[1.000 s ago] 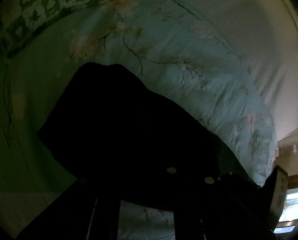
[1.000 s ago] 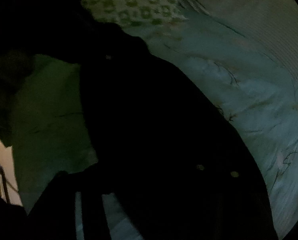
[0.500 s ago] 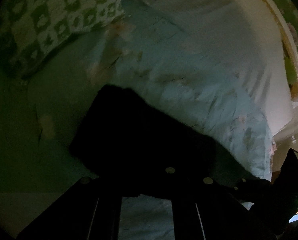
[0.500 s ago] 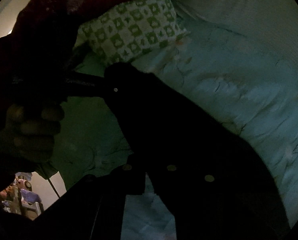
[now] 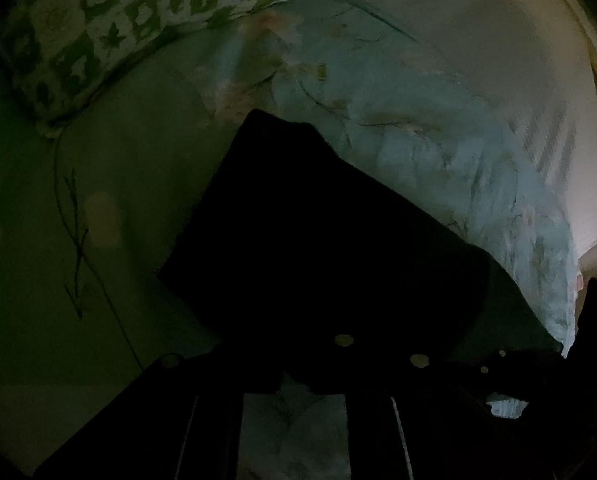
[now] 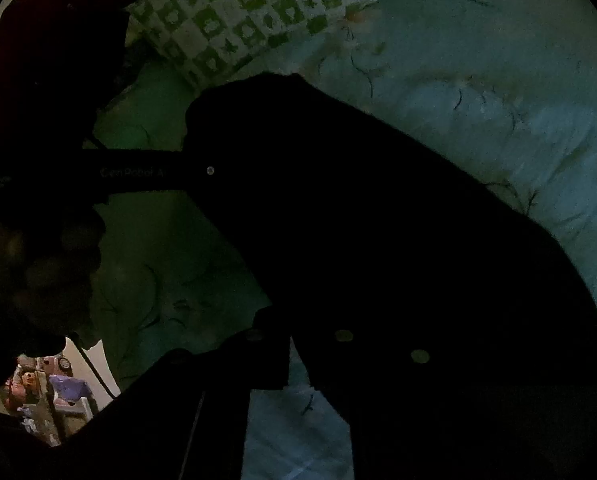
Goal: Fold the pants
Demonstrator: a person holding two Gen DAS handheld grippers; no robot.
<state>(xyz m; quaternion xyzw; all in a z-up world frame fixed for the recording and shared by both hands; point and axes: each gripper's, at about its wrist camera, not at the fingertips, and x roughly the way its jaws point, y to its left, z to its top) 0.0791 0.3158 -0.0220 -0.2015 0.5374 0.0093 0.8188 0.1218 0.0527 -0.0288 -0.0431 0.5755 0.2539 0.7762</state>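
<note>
The black pants (image 5: 318, 248) lie folded on the pale floral bedspread (image 5: 438, 148). In the left wrist view my left gripper (image 5: 294, 364) is at the pants' near edge, its dark fingers (image 5: 218, 412) merging with the cloth. In the right wrist view the pants (image 6: 378, 240) fill the middle and right, and my right gripper (image 6: 298, 356) sits at their near edge. The left gripper's body (image 6: 138, 172) reaches in from the left to the pants' far end. The scene is too dark to see either pair of jaws clearly.
A green and white checked pillow (image 5: 110, 28) lies at the head of the bed and shows in the right wrist view (image 6: 250, 20) too. The person's hand (image 6: 38, 272) holds the left gripper. The bed's edge and a cluttered floor (image 6: 50, 392) lie at lower left.
Both cameras have pulled back and tilted up over the last second. The pants look smaller in the left wrist view, and the pillow and the left gripper have come into the right wrist view.
</note>
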